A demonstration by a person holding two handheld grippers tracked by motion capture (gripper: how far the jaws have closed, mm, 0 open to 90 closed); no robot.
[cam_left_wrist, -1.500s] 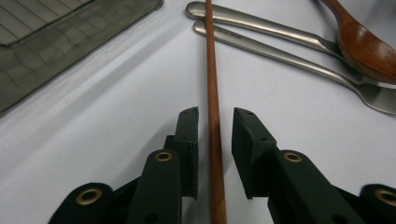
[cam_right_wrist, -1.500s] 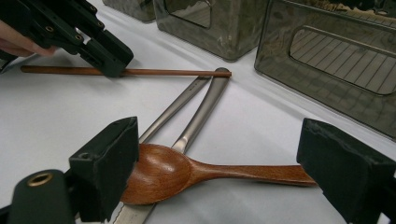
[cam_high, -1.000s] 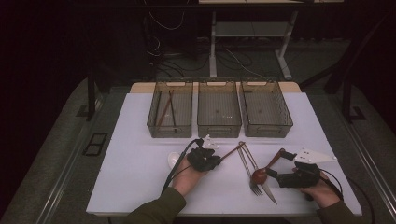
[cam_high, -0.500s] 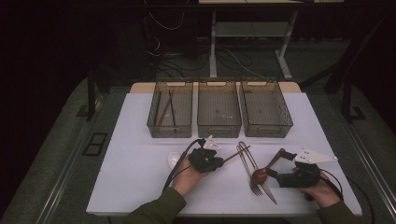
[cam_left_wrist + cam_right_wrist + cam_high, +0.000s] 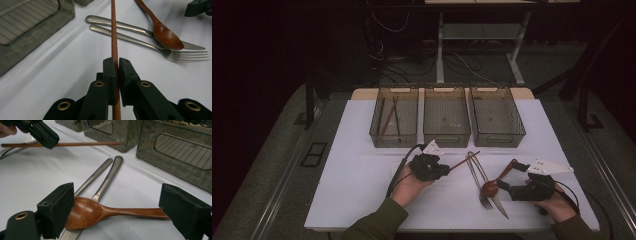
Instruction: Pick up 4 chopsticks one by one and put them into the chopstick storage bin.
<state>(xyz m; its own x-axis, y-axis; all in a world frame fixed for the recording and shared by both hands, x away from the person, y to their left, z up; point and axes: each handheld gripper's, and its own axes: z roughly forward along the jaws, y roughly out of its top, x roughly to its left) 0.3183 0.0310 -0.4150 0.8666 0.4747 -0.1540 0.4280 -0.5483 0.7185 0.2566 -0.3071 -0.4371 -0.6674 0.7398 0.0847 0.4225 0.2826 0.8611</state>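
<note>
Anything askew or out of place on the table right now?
Only the cutlery pile: the wooden spoon lies crosswise with its bowl resting on the fork and knife, so they overlap. The left claw grips a single chopstick cleanly. No spill or damage shows.

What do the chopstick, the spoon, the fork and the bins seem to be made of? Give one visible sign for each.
Chopstick: probably wood, plain reddish-brown, matte.
Spoon: wood, smooth satin finish, grain visible in the bowl.
Fork: metal, likely brushed steel, grey with soft highlights.
Bins: apparently smoky see-through plastic, with ribbed floors visible through the walls.
</note>
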